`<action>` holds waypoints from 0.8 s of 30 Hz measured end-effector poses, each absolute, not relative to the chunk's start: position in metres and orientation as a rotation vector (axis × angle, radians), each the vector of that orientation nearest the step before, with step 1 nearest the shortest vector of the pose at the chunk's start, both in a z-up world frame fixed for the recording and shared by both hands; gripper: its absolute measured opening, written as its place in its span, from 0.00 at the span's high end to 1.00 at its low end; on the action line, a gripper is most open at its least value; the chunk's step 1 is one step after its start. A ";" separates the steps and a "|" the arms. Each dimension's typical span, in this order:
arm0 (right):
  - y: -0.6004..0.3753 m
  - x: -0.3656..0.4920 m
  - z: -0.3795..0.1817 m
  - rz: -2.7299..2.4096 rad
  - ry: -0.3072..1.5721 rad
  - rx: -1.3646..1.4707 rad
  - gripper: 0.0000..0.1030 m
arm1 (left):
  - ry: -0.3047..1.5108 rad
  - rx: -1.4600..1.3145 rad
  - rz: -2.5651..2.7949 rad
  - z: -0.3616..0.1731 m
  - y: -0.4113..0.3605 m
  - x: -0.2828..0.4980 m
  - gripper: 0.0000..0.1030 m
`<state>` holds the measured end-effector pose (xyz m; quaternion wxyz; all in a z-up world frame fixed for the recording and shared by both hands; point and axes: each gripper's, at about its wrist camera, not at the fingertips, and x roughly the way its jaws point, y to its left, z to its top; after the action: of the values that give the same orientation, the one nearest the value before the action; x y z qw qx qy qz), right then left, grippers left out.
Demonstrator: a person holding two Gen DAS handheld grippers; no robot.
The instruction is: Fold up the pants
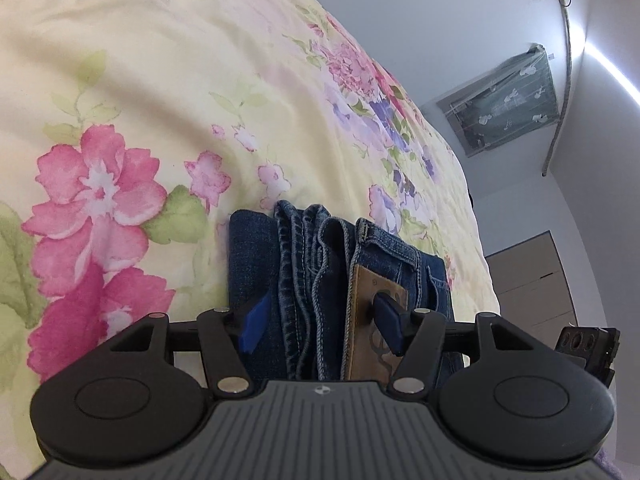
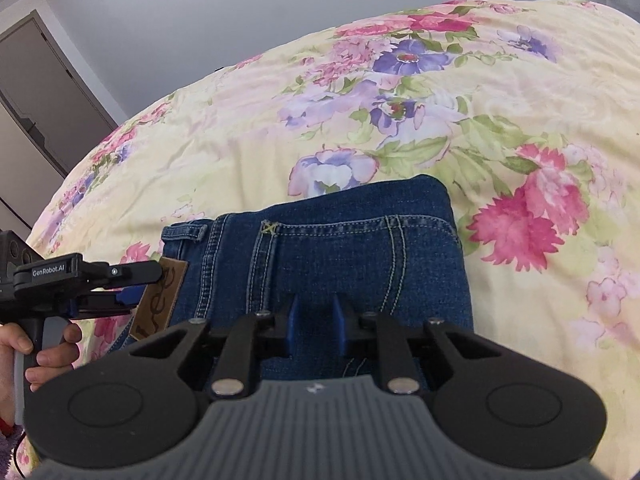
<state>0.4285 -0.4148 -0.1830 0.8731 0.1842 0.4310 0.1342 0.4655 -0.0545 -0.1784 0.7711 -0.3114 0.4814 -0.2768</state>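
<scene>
Dark blue jeans (image 2: 328,240) lie folded into a compact stack on a floral bedspread (image 2: 500,128). In the left wrist view the stack (image 1: 312,280) is seen edge-on, with a brown leather waistband patch (image 1: 366,312). My left gripper (image 1: 320,324) is clamped across the thick stack at the waistband, one blue pad on each side; it also shows in the right wrist view (image 2: 124,292), held by a hand. My right gripper (image 2: 316,322) hovers over the top layer with its blue pads a narrow gap apart; whether it pinches denim I cannot tell.
The yellow floral bedspread (image 1: 140,100) spreads all around the jeans. A grey wall with a covered window (image 1: 504,112) and a wooden cabinet (image 1: 536,284) lie beyond the bed. A door (image 2: 44,92) stands at the far left.
</scene>
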 end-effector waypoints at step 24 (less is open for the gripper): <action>-0.387 0.425 -0.151 0.309 0.873 0.333 0.95 | 0.846 -0.348 -0.581 -0.094 -0.101 0.438 0.79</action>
<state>0.4245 -0.3866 -0.1507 0.8813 0.1597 0.4192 0.1485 0.4384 -0.1009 -0.0937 0.8568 -0.1657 0.4025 -0.2765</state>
